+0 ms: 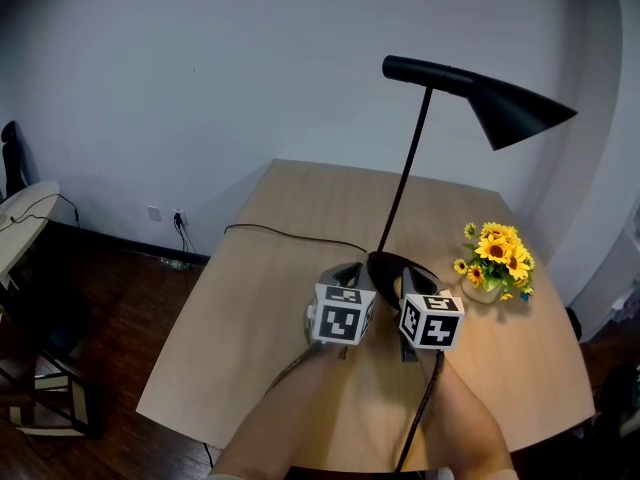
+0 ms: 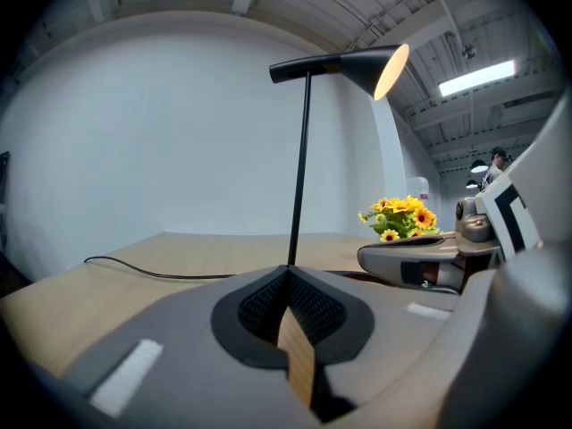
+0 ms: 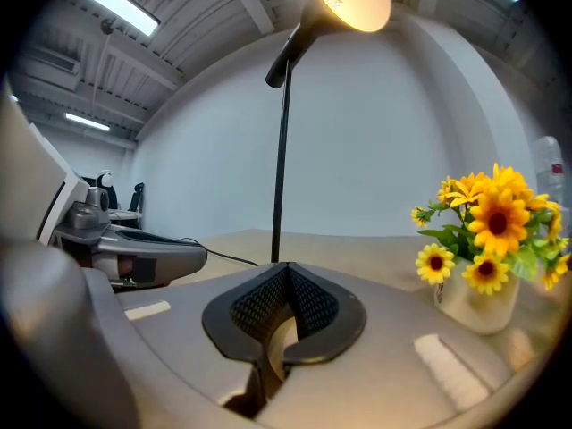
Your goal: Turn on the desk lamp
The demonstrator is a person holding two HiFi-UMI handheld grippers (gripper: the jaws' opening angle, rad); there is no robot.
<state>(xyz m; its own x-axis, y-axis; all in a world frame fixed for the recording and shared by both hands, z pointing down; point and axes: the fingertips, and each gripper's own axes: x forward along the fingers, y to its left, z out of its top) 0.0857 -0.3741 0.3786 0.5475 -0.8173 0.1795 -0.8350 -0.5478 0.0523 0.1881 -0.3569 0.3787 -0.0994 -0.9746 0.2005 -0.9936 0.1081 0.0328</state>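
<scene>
On the far half of the wooden table (image 1: 255, 298), right of centre, stands the black lamp (image 1: 408, 163). Its round base (image 1: 383, 264) is just beyond both gripper tips, and its long axis is the thin pole, upright. The cone shade (image 1: 520, 114) sticks out sideways at the top, pointing right with its mouth angled down. The inside of the shade glows warm in both gripper views, so the lamp looks lit already. It likely handles stiff and slick, with a heavy base but a top-heavy, offset head, so steady it at the base or low on the pole, never by the shade. No switch is visible. A pot of yellow flowers (image 1: 495, 260) sits right of the base, close by. The left gripper (image 2: 288, 273) has its jaws together with nothing between them, and so does the right gripper (image 3: 285, 268); the two are side by side and low over the table. The black cord (image 1: 285, 232) runs left from the base.
</scene>
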